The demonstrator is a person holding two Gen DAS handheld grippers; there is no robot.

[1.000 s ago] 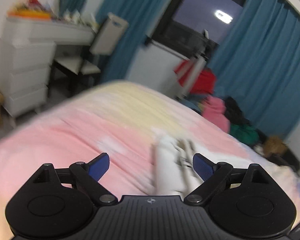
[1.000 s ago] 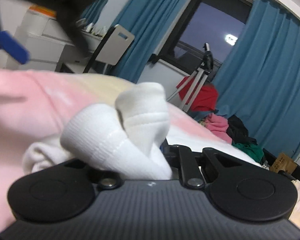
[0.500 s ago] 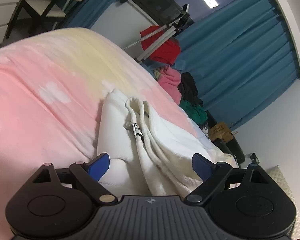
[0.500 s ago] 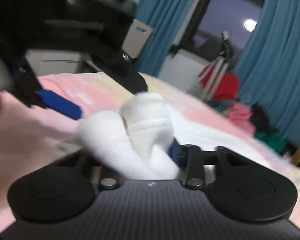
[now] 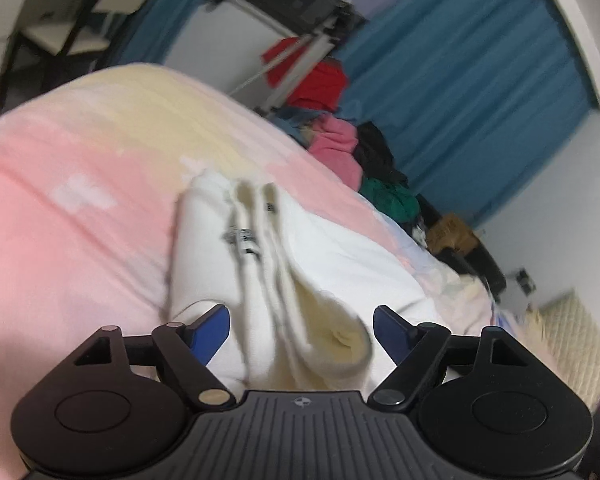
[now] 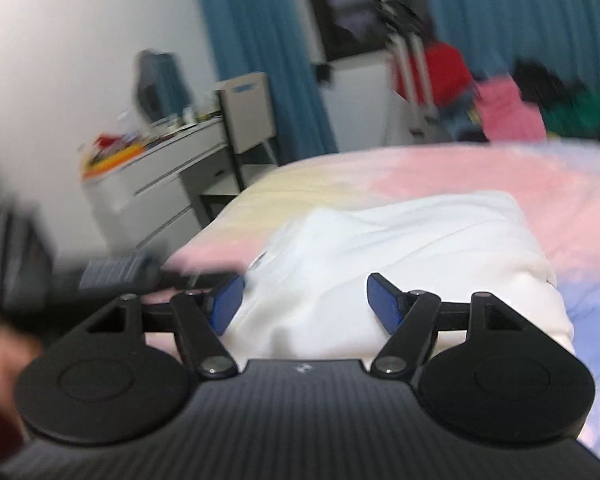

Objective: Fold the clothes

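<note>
A white garment (image 5: 332,248) lies folded on the pink and yellow bed (image 5: 80,184). In the left wrist view its bunched neck edge with a small label runs toward me and lies between the blue pads of my open left gripper (image 5: 300,330). In the right wrist view the same garment (image 6: 420,240) spreads flat, and my right gripper (image 6: 302,304) is open over its near edge, holding nothing. The left gripper's black body (image 6: 112,272) shows blurred at the left of that view.
A white dresser (image 6: 152,184) and chair (image 6: 248,116) stand left of the bed. A drying rack with red cloth (image 5: 308,76) and a pile of clothes (image 5: 364,156) stand by the blue curtains (image 5: 460,80).
My right gripper has opened and let go of the white garment's bunched edge, then swung to face the dresser side. My left gripper stayed open and moved closer over the neck edge.
</note>
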